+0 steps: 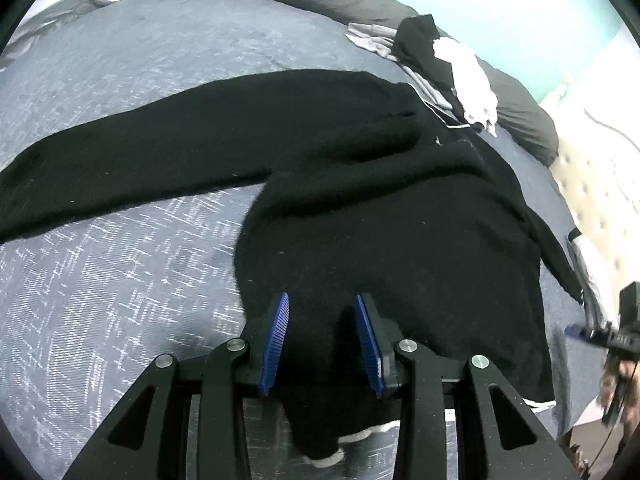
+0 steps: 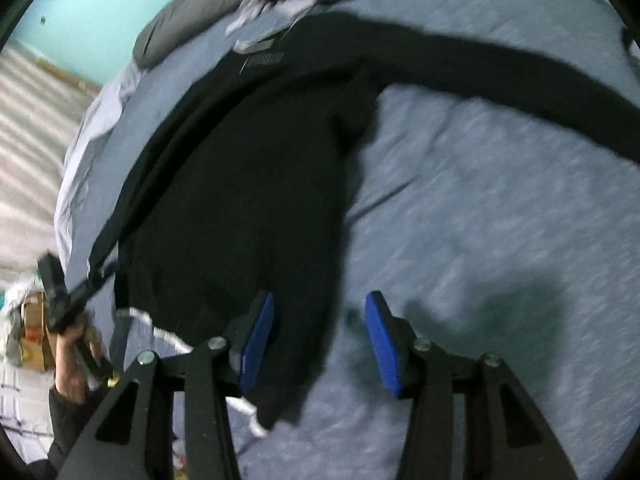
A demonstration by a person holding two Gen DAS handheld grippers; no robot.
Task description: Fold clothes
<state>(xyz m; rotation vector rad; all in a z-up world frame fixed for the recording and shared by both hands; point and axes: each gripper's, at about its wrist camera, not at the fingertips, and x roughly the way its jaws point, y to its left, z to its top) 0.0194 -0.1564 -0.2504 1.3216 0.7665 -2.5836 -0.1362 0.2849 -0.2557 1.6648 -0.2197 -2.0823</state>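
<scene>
Black sweater point(image 1: 360, 208) spread on the bed point(image 1: 120, 280), part-way through folding.

Sweater body lies ahead of both jaws, one sleeve stretched far out to the side. Left gripper point(image 1: 322, 336): jaws part open astride the hem, fabric between them, not clamped. Right gripper point(image 2: 320, 340): jaws wide, empty, at the body's side edge. Judgement: next, close on an edge and fold inward. Other clothes point(image 1: 452, 68) lie beyond.
</scene>
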